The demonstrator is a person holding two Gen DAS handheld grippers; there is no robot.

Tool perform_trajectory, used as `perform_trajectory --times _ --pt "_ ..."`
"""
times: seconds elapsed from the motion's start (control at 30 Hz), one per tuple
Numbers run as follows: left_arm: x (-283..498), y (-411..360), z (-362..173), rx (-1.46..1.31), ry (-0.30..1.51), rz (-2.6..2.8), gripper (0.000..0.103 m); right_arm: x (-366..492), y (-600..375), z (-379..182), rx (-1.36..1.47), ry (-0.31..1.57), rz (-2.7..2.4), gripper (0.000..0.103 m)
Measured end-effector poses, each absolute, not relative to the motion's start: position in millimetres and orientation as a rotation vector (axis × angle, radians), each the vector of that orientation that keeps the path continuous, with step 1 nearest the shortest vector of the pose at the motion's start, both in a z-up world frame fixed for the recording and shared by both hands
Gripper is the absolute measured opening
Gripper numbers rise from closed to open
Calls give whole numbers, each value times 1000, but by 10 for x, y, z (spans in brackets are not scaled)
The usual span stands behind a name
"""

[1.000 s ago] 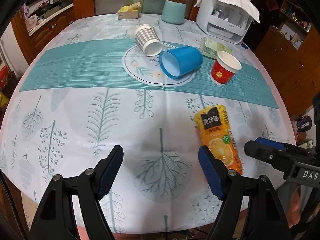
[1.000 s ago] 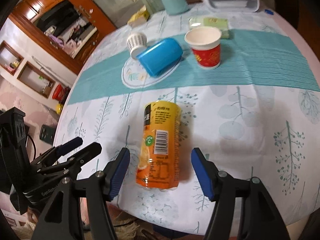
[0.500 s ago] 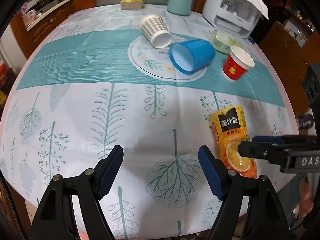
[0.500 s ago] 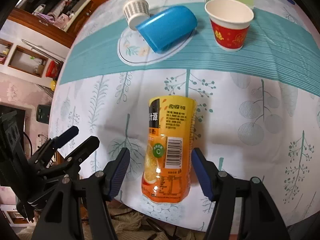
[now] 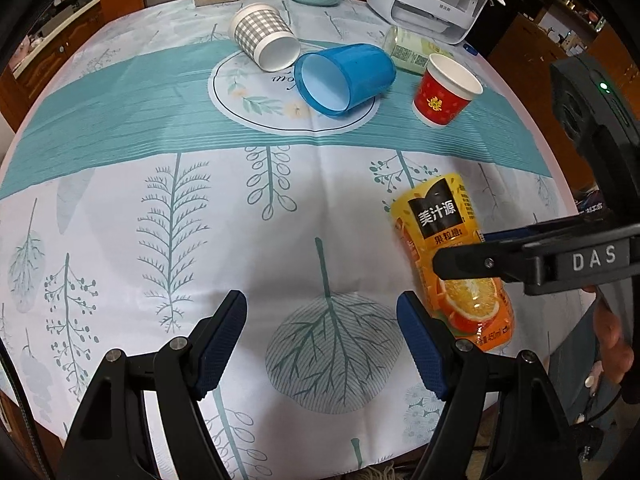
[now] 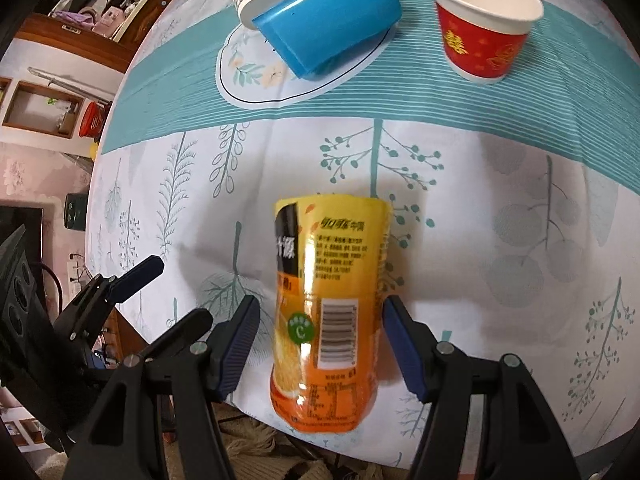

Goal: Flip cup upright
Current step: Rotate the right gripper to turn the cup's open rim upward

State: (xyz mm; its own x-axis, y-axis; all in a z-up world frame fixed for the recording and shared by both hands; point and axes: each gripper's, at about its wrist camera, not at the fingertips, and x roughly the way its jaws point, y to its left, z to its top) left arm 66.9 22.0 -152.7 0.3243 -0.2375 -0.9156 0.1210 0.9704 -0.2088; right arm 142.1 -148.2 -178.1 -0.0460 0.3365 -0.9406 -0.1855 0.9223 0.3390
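Two tools over a round desk [image 5: 120, 208] draped in smooth leaf-printed cloth with a ribbed teal band. Left tool [image 5: 322, 340]: ridged blue pads spread wide, gripping nothing. Farther back, checked paper cup [image 5: 264, 36] on its side, touching glossy blue plastic cup [image 5: 346, 78], also tipped over, mouth forward. Red paper cup [image 5: 444, 92] upright. Right tool [image 6: 320, 344] released, straddling a cylindrical orange juice bottle [image 6: 328, 320] lying flat near the desk edge.
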Motion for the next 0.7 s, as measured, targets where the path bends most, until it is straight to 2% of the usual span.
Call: perform_trajectory --times 0.33,0.37,0.7 --pt "715 268 -1606 -126 1242 -240 76 1576 -1413 -1975 73 1606 390 64" --pt "717 273 -1604 -129 1244 -244 76 1575 -1413 -1967 70 1596 394 57" --pt "685 175 -1410 -144 1187 -307 76 1513 -1480 -1450 55 1269 445 57"
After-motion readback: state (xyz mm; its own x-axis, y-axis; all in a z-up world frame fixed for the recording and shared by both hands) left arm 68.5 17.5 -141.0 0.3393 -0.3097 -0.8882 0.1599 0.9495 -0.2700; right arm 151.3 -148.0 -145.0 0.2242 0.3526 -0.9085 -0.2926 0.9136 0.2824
